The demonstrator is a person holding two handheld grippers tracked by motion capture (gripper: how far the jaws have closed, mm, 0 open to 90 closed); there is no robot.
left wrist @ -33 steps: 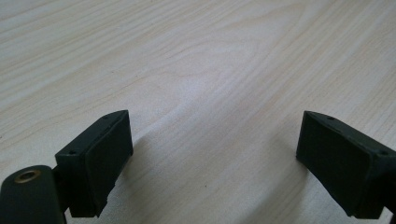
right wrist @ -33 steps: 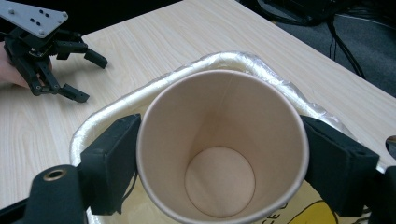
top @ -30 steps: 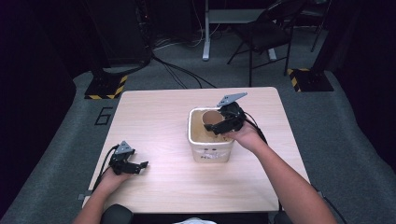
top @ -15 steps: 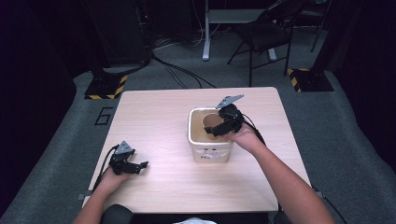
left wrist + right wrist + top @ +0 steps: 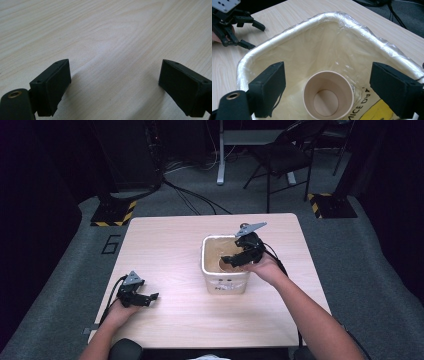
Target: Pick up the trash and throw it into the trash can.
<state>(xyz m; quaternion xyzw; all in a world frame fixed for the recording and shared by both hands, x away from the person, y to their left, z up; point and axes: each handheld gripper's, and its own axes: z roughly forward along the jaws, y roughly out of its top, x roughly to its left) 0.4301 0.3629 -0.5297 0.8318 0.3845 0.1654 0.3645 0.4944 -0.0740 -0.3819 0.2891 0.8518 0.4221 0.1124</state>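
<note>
A white bin (image 5: 214,279) lined with a clear plastic bag stands right of the table's middle. A brown paper cup (image 5: 325,102) sits upright inside it, mouth up, on the bag's floor. My right gripper (image 5: 231,261) hangs over the bin's right rim and points down into it. Its jaws have just been opening and stand wide, well apart from the cup (image 5: 223,264) below them. My left gripper (image 5: 150,299) rests on the table near the front left, open, with bare wood (image 5: 105,30) between its jaws.
The bin's bag-wrapped rim (image 5: 294,27) runs around the right gripper's jaws. The left gripper (image 5: 257,37) shows beyond the bin. A folding chair (image 5: 285,155), cables and hazard-striped stand feet (image 5: 112,215) lie on the grey floor past the table's far edge.
The right gripper's jaws have spread wider over the bin, and the cup now sits free below them. The left gripper has not moved.
</note>
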